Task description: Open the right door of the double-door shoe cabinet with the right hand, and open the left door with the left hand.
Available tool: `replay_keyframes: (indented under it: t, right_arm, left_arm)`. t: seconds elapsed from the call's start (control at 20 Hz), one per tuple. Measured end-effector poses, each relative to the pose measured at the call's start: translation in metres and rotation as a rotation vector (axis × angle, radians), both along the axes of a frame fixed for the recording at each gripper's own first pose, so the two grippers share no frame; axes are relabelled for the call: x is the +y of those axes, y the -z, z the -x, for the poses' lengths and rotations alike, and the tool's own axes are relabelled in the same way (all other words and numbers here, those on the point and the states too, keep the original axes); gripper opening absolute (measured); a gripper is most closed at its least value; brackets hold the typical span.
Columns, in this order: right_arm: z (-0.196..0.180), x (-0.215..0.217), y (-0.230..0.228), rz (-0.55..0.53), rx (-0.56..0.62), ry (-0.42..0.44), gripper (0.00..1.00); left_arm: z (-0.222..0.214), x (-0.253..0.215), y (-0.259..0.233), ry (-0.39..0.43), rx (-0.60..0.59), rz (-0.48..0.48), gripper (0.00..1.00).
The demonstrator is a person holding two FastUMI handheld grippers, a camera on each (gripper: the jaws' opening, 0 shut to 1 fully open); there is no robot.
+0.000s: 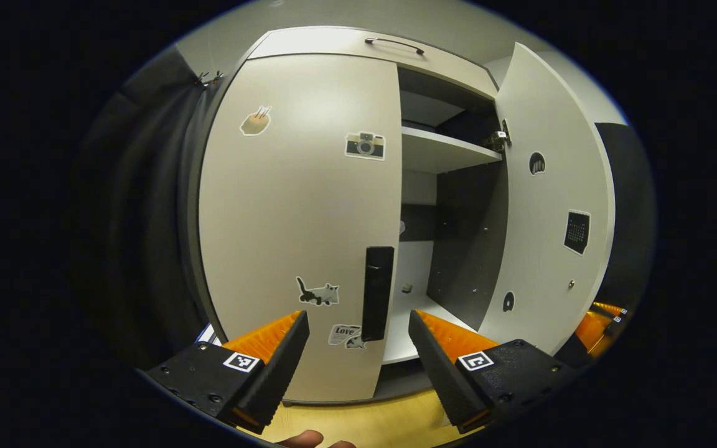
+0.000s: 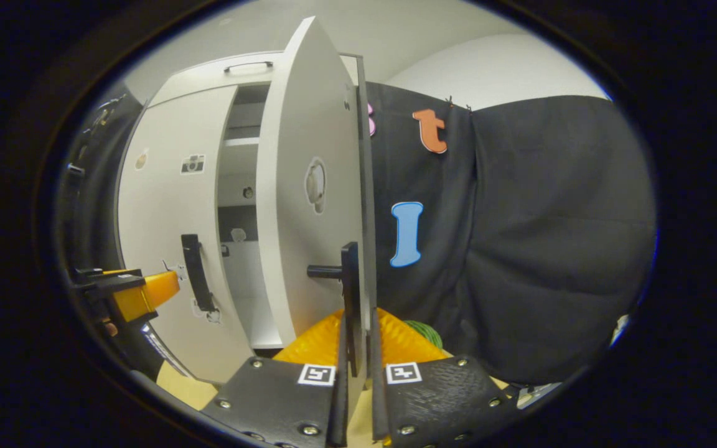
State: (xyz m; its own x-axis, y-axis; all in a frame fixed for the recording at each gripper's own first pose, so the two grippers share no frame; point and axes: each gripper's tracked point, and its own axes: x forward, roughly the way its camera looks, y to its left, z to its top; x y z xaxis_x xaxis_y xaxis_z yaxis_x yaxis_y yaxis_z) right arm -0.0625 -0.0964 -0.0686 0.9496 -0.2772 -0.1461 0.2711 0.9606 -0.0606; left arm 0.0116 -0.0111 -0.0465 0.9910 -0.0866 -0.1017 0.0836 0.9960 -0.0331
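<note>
The right gripper had its jaws pinched on the right door's handle, the right door swung wide. The left gripper, jaws spread, hovered just short of the left door's handle at twelve o'clock; the left door was closed.

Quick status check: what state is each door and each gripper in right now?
Right door: swung open.
Left door: closed.
Left door handle: ungrasped, ahead between the fingers.
Right door handle: clamped.
Left gripper: open.
Right gripper: shut on the right door handle.
</note>
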Motion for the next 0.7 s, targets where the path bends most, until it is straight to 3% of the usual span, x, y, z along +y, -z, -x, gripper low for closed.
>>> replay_keyframes:
  t: [0.4, 0.5, 0.55, 0.7]
  right_arm:
    - [0.003, -0.041, -0.001, -0.022, 0.005, 0.048, 0.16]
    - [0.001, -0.054, -0.002, -0.049, 0.004, 0.032, 0.16]
    - [-0.003, -0.06, -0.001, -0.049, 0.007, 0.016, 0.09]
    - [-0.001, -0.066, -0.002, -0.039, 0.019, -0.052, 0.08]
  left_arm:
    - [-0.007, -0.017, 0.003, -0.005, 0.009, 0.006, 1.0]
    - [-0.01, -0.025, 0.004, -0.009, 0.015, 0.009, 1.0]
    - [-0.01, -0.029, 0.004, -0.01, 0.016, 0.009, 1.0]
    - [-0.013, -0.047, 0.003, -0.011, 0.015, 0.008, 1.0]
